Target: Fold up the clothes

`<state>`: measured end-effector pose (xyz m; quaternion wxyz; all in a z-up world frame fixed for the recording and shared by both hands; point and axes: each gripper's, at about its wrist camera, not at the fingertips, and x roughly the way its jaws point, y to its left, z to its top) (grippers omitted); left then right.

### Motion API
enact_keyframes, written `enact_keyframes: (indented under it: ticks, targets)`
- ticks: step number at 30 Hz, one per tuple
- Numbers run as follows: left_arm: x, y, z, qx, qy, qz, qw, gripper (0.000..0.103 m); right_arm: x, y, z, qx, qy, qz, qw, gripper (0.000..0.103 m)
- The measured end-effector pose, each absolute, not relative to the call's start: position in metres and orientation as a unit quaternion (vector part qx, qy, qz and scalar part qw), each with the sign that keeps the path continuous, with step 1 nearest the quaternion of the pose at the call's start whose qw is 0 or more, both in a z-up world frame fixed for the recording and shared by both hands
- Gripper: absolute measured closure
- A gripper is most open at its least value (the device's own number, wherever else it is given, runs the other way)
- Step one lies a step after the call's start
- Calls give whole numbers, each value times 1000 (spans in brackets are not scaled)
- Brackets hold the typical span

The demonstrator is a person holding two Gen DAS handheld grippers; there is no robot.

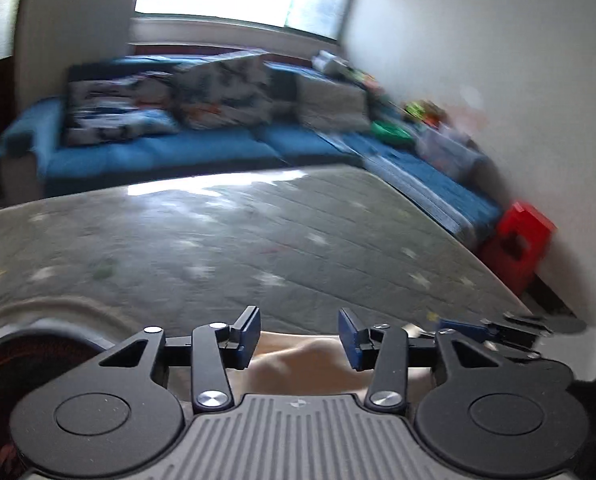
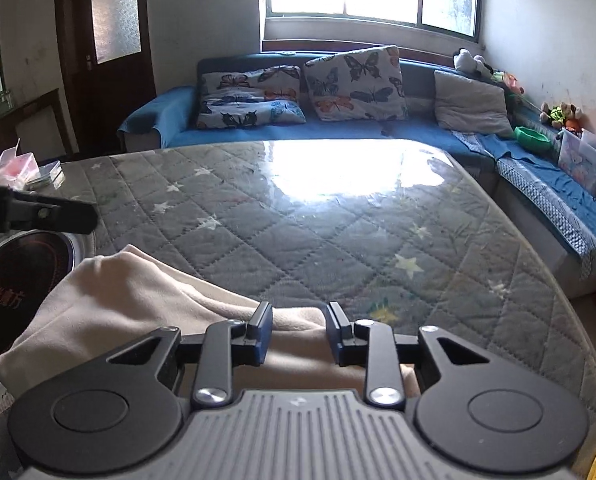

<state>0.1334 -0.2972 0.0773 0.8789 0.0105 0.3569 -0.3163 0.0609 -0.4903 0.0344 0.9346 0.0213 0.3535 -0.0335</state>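
A cream garment (image 2: 130,304) lies crumpled at the near edge of a table under a grey quilted star cover (image 2: 338,232). My right gripper (image 2: 298,330) hangs over the garment's right end. Its jaws are apart, the cloth shows in the gap, and the pads do not press on it. In the left wrist view, which is blurred, my left gripper (image 1: 299,332) stands open wider over a fold of the same garment (image 1: 306,364) and grips nothing. The right tool's blue-padded finger (image 1: 462,326) shows at the right edge there.
A round dark cooktop with red lettering (image 2: 14,288) sits in the table at the left, touching the garment. A blue corner sofa (image 2: 338,130) with butterfly cushions runs behind and along the right. A red stool (image 1: 518,240) stands by the wall. Plastic boxes (image 2: 18,168) sit far left.
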Motion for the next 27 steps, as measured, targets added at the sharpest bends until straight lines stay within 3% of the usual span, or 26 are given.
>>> enact_keyframes:
  ticks: [7,8,9,12,16,23,27]
  targets:
    - [165,-342,57,69,436,-311,842,58,60,-491,34,17,358,-33,933,74]
    - [168,-345,54,75,449,-312,834,63,60,-491,34,17,359,-33,933,74]
    - [171,-346,50,76,461,-313,827,76,60,-491,34,16,358,-33,933,74]
    - [176,-339,45,54,480,-324,813,91,60,-493,36,15,357,-35,934,74]
    - [175,-330,50,30,455,-334,825,101,61,-498,36,29,357,-31,933,74]
    - [177,-332,58,18,436,-350,828,102,74,-506,28,60,374,-17,925,74]
    - [183,-335,56,15,466,-346,814,92,84,-504,21,58,392,-12,918,75]
